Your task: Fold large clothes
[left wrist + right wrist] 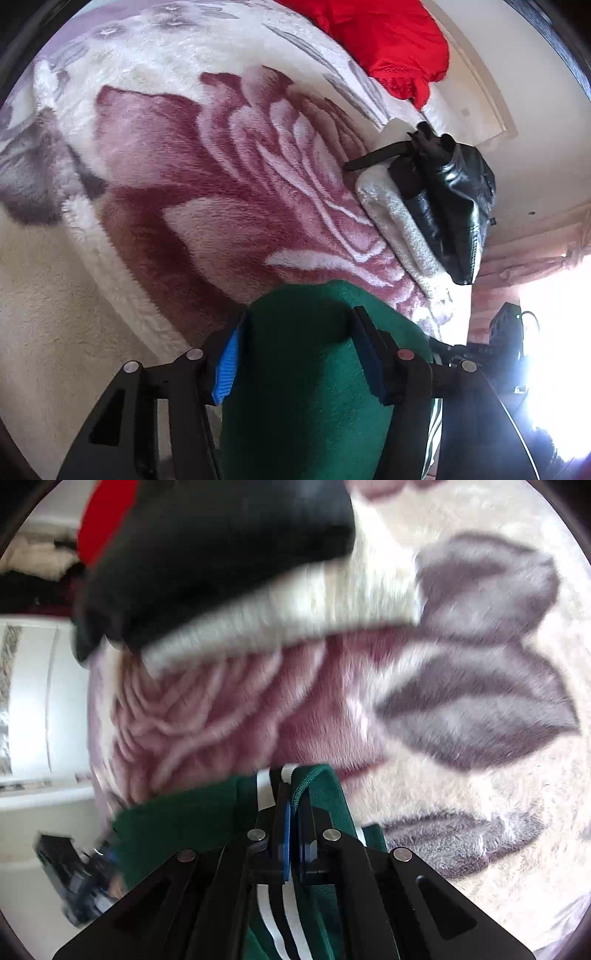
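Note:
A dark green garment with white stripes [306,373] is the piece in hand, over a bed covered by a fluffy floral blanket [207,177]. My left gripper [299,347] has its blue pads wide apart, with a thick bunch of the green cloth between them. In the right wrist view my right gripper [291,812] is shut on the green garment [184,823], at its zipper and white-striped edge. The right view is blurred by motion.
A black leather bag [450,206] sits on a folded white fleece [399,225] at the bed's right side. A red garment [384,40] lies at the far end. The bag [207,554] and blanket [461,664] show in the right view, white furniture [37,701] at left.

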Demonstrator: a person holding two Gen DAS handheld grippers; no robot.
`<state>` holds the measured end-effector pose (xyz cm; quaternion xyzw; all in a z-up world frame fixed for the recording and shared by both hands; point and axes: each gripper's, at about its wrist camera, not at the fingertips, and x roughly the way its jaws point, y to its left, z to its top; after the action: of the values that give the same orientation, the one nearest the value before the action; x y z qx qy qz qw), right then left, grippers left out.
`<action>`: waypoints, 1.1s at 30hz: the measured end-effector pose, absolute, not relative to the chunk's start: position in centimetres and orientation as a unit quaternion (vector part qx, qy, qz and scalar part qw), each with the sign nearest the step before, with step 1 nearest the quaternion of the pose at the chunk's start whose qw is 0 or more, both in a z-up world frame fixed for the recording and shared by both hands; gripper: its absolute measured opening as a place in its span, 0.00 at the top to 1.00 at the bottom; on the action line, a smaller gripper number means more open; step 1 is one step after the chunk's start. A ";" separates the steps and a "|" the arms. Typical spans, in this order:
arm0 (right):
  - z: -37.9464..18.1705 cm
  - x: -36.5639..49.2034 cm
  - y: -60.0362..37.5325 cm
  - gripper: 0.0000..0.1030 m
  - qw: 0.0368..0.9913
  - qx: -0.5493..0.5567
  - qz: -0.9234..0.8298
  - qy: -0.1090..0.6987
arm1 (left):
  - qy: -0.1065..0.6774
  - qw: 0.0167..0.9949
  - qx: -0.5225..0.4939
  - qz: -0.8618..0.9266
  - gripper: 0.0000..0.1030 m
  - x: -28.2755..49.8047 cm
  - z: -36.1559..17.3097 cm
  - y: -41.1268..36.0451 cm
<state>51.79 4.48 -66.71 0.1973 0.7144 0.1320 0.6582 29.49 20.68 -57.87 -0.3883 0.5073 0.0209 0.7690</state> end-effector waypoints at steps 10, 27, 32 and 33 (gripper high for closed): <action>-62.3 41.9 -0.2 0.38 0.600 0.248 0.190 0.736 | 0.527 0.780 -0.320 0.106 0.19 23.1 -55.1 19.7; -61.4 32.3 -3.4 0.98 0.621 0.281 0.103 0.724 | 0.595 0.767 -0.222 0.091 0.15 19.1 -56.1 10.8; -64.5 32.0 -5.5 0.98 0.620 0.252 0.071 0.740 | 0.602 0.767 -0.205 0.081 0.15 19.6 -56.6 9.9; -65.5 32.0 -6.0 0.98 0.623 0.249 0.062 0.739 | 0.603 0.766 -0.207 0.081 0.15 19.6 -56.7 9.8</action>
<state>31.99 -6.01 -65.49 0.2486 0.7393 0.0625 0.6227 19.56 9.85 -56.71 -0.2072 0.6031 0.0812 0.7660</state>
